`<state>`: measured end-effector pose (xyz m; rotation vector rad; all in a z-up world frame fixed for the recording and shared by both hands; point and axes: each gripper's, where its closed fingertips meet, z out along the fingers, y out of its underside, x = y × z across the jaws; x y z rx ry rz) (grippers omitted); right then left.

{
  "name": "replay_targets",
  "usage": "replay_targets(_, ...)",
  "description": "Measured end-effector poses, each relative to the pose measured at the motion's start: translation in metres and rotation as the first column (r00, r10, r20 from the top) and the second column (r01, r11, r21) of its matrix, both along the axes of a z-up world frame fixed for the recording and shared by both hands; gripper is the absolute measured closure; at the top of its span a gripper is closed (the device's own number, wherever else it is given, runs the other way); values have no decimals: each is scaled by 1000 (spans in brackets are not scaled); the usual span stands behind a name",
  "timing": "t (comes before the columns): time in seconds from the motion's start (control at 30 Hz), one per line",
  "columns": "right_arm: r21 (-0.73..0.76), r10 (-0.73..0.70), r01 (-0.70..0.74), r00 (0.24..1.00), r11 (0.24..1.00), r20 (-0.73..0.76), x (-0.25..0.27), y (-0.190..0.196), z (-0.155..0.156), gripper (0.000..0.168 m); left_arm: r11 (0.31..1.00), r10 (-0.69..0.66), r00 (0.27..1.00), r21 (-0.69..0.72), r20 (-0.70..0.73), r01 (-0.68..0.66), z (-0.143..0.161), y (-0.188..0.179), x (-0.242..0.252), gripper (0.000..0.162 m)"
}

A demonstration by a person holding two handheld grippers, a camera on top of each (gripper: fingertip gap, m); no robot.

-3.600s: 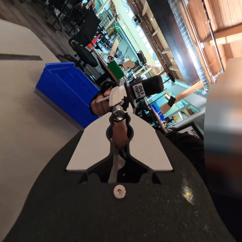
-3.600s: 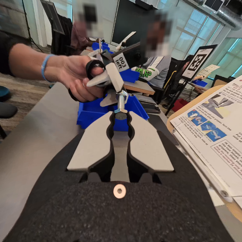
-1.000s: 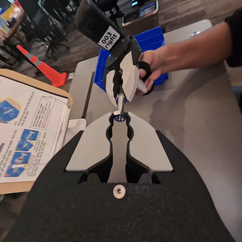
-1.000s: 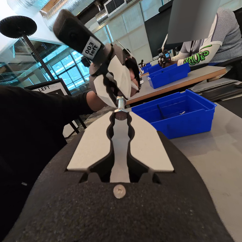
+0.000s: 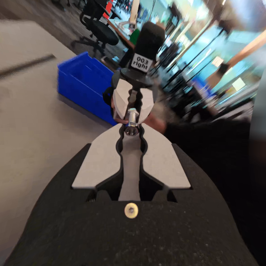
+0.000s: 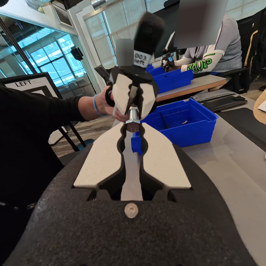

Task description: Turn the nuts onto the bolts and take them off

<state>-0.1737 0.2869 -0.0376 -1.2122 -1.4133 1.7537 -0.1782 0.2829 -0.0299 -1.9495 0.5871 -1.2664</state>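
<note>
A silver bolt (image 6: 132,115) with a nut (image 6: 133,108) on its thread is held in the air between my two grippers, above the grey table (image 6: 230,158). My right gripper (image 6: 132,128) is shut on the bolt's head. My left gripper (image 5: 131,129) is shut on the nut (image 5: 131,131), which I see end-on with the bolt shaft (image 5: 132,117) running away from it. Each gripper faces the other, tip to tip. The right one shows in the left wrist view (image 5: 133,113) and the left one in the right wrist view (image 6: 134,110). A hand holds each.
A blue bin (image 6: 187,129) stands on the table just behind the grippers, with a small bolt (image 6: 184,122) inside; it also shows in the left wrist view (image 5: 80,80). A person sits at another table with more blue bins (image 6: 172,80). An office chair (image 5: 100,33) stands beyond the table.
The left gripper has rolled and swung around, so its view now faces the blue bin and room instead of the instruction sheet. Both grippers still hold the bolt and nut.
</note>
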Motion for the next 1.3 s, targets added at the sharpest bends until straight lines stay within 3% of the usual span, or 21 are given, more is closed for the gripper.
replay_targets(0.07,-46,20,-21,1000,999,-9,0,-1,1,151,958,26,963,281,-269,53,-3,-1,0,143)
replay_targets(0.13,-94,38,-40,999,995,-17,0,0,1,150,861,121,861,485,-493,156,-7,1,-2,143)
replay_targets(0.2,-138,54,-57,998,989,-28,0,1,2,150,756,226,759,601,-610,258,-7,4,-4,143)
replay_targets(0.27,-160,60,-65,998,985,-35,0,2,2,150,743,261,718,609,-645,278,-7,7,-5,143)
replay_targets(0.37,-157,52,-57,998,986,-35,1,5,3,150,807,181,802,552,-569,209,3,2,-1,130)
replay_targets(0.43,-162,50,-55,998,985,-39,3,7,4,151,866,122,885,483,-449,126,13,-4,0,92)
replay_targets(0.53,-156,48,-54,998,986,-46,5,9,7,151,959,70,979,283,-194,-13,19,-6,-4,81)
replay_targets(0.63,-146,49,-57,997,988,-52,6,9,8,151,998,55,997,5,54,-55,12,-1,-9,86)
replay_targets(0.73,-106,34,-37,999,994,-30,5,7,5,151,967,97,949,-253,301,-19,10,8,-16,95)
replay_targets(0.87,-66,11,-11,1000,998,0,1,6,0,151,905,135,914,-423,383,43,-5,12,-17,99)
replay_targets(1.03,-48,-11,12,1000,999,24,-2,9,-7,151,883,115,923,-463,368,74,-9,4,-7,104)
replay_targets(1.13,-49,-6,7,1000,999,24,-3,8,-7,151,886,135,915,-459,380,60,-7,6,-10,146)
replay_targets(1.3,-87,16,-15,1000,996,6,0,6,-1,151,947,78,949,-320,305,25,-3,4,-4,146)
